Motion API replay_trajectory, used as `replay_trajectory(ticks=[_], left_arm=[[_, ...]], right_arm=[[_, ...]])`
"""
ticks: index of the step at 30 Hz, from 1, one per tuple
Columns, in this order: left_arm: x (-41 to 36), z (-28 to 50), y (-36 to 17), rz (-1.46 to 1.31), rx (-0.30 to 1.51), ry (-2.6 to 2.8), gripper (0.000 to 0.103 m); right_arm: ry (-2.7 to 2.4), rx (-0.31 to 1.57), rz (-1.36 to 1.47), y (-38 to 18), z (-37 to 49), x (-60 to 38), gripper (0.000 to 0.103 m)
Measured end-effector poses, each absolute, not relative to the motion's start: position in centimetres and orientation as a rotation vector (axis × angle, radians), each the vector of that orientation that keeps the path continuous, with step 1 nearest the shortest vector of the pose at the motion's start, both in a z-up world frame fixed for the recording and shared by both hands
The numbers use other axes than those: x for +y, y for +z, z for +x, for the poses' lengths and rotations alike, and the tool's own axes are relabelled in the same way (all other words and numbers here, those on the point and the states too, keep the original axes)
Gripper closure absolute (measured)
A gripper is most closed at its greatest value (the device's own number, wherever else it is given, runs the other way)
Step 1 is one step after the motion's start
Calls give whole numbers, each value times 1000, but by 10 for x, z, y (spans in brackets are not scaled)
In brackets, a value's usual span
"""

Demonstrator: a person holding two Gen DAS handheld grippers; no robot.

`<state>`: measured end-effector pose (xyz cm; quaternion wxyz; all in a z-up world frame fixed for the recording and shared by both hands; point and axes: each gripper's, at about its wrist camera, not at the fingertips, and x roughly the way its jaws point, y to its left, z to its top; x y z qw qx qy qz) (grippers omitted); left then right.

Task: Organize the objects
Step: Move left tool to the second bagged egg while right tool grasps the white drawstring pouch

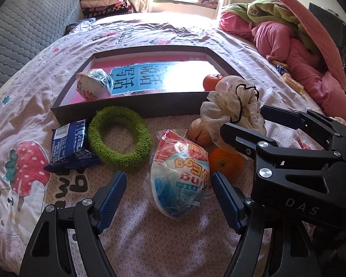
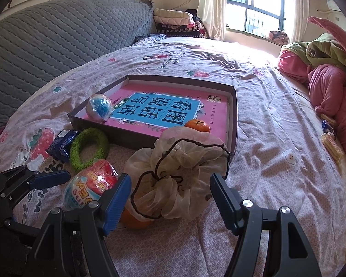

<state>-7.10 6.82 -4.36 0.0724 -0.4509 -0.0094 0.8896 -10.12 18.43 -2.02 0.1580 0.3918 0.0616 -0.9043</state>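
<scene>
Shallow dark cardboard tray [image 2: 233, 115] on the bed serves as collection point. In front of it, the left gripper [image 1: 168, 198], wide open and empty, brackets a plastic-wrapped egg-shaped toy [image 1: 180, 180]; the right gripper [image 2: 170, 198], equally open, straddles a cream mesh drawstring pouch [image 2: 184, 173], apparently readying both for grasping.

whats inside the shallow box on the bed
A pink book lines the box floor; on it sit a wrapped toy egg and an orange. Whatever is beneath the book is covered.

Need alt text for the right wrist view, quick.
Open right hand-held gripper straddles a sheer drawstring pouch on the bed, an orange beneath it. Behind, a shallow box holds a wrapped toy egg and a tangerine.
</scene>
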Motion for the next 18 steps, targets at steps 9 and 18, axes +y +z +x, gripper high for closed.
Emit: replay_trajectory(ticks=[9, 18], left_arm=[[67, -73, -48, -1362, -49, 2667, 25], [67, -74, -48, -1351, -63, 2668, 25]], right_arm=[[-2588, 147, 1133, -28, -109, 184, 33], [-2594, 78, 1132, -31, -118, 192, 53]])
